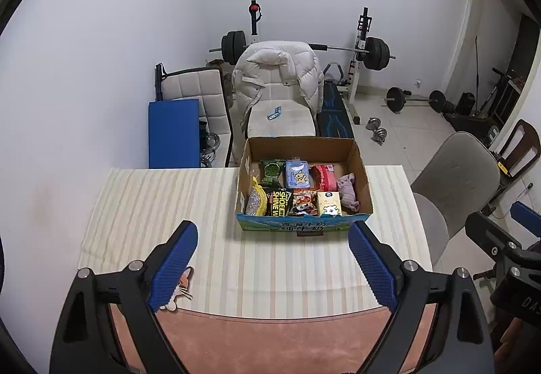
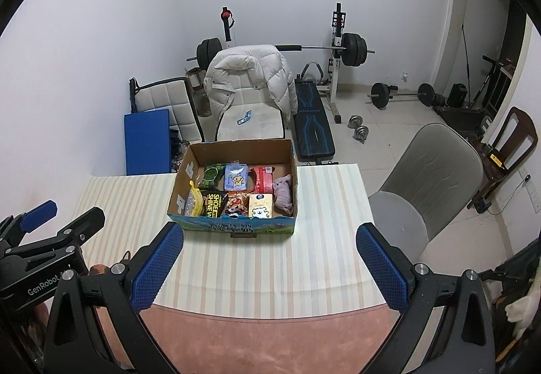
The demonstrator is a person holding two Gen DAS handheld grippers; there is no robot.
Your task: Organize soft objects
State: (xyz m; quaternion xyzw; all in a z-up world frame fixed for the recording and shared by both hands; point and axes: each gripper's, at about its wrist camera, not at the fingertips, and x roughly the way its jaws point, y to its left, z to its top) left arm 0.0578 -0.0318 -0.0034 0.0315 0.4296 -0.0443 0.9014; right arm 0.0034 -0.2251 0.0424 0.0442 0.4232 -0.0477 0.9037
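An open cardboard box point(image 1: 358, 168) point(image 2: 179, 178) stands at the far edge of the striped table, packed with several soft packets: a green pouch point(image 1: 272, 173), a light blue pack point(image 1: 297, 178), a red pack point(image 1: 323, 178), a black shoe-shine pack point(image 1: 280, 203), a yellow tissue pack point(image 1: 329, 203) and a mauve cloth point(image 1: 348, 191) point(image 2: 283, 193). My left gripper point(image 1: 274, 232) hovers open short of the box, nothing between its blue pads. My right gripper point(image 2: 270, 235) is likewise open and empty in front of the box.
The striped cloth point(image 1: 162, 205) covers the table above a pink front edge point(image 2: 263, 337). A cat-shaped sticker point(image 1: 181, 289) lies near the left pad. A grey chair point(image 2: 436, 178) stands right; a chair with a white jacket point(image 1: 277, 76) and weights lie behind.
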